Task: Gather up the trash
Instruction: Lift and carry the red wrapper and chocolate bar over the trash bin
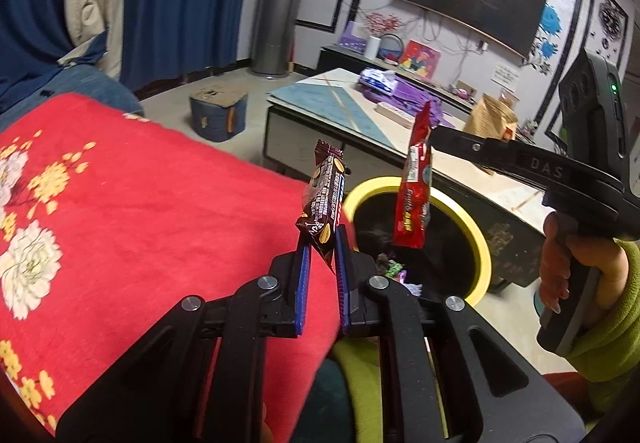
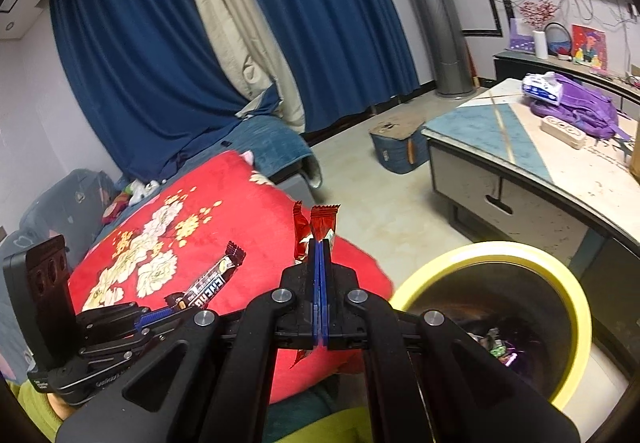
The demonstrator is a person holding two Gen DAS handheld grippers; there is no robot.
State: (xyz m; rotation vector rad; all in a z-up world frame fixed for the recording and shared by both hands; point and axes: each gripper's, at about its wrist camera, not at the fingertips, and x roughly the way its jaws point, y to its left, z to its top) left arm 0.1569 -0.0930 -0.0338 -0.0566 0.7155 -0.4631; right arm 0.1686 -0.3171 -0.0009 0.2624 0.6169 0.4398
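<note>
A red floral blanket fills the left of the left wrist view. At its edge the left gripper holds its blue-padded fingers pinched on the lower corner of a brown snack wrapper, which stands up above them over the blanket's rim and just short of the bin. To its right is the yellow-rimmed trash bin, its dark inside already holding a scatter of small wrappers at the bottom. Over its opening hangs a red wrapper, caught near its top in the shut fingers of the right gripper, which a hand in a green sleeve holds out from the right. Behind them a low desk carries a purple bag and a brown paper bag.

The step in hand appears to be the carry to the bin, with a piece of trash in each gripper. The red wrapper looks ready to drop: the right fingers need only part while it hangs inside the rim. The brown wrapper likely needs a short move to the right first, past the yellow rim, before the left fingers let go; released where it is, it could fall on the blanket or beside the bin.
</note>
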